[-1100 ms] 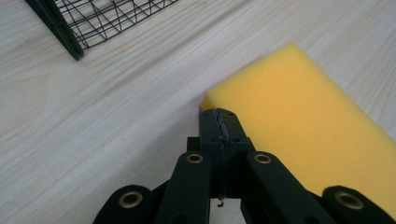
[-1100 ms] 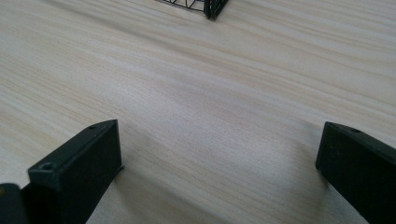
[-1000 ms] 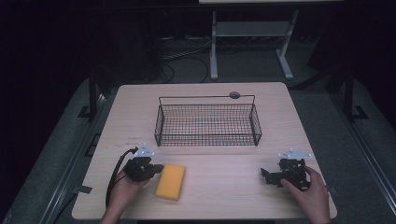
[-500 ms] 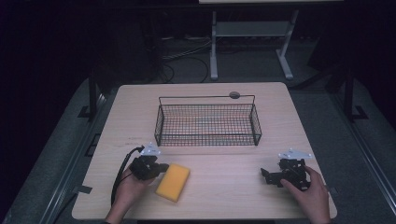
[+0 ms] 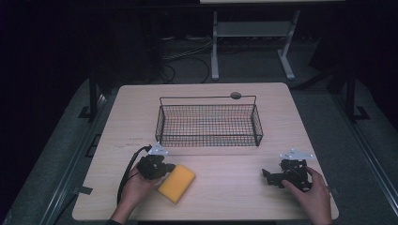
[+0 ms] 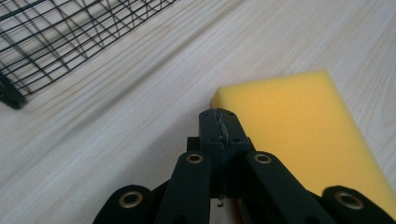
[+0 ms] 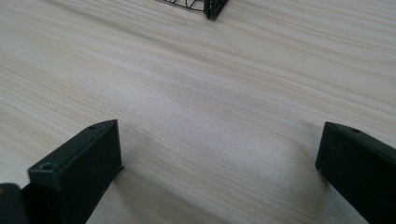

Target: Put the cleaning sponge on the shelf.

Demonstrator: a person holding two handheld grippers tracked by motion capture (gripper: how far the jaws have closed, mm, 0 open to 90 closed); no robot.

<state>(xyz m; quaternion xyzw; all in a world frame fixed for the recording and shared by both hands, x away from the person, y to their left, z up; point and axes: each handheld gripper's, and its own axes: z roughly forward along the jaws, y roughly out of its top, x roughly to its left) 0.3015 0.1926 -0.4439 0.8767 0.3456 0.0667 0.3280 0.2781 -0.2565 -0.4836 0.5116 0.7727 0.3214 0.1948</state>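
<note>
Two grippers on table (image 5: 225, 197): left gripper (image 5: 162, 168) jaws pressed together, empty, tips touching yellow sponge (image 5: 177, 183) (long axis 1–7 o'clock), sponge at their 4 o'clock; right gripper (image 5: 271, 177) jaws wide, well apart.

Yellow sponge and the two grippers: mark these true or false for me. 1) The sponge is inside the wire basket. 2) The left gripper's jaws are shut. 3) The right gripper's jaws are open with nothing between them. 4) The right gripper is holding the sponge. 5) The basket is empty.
1) False: the yellow sponge lies on the table, in front of the wire basket.
2) True: the left gripper has its jaws pressed together, tips at the sponge's corner.
3) True: the right gripper stands wide open over bare wood.
4) False: it is far to the sponge's right, holding nothing.
5) True.
</note>
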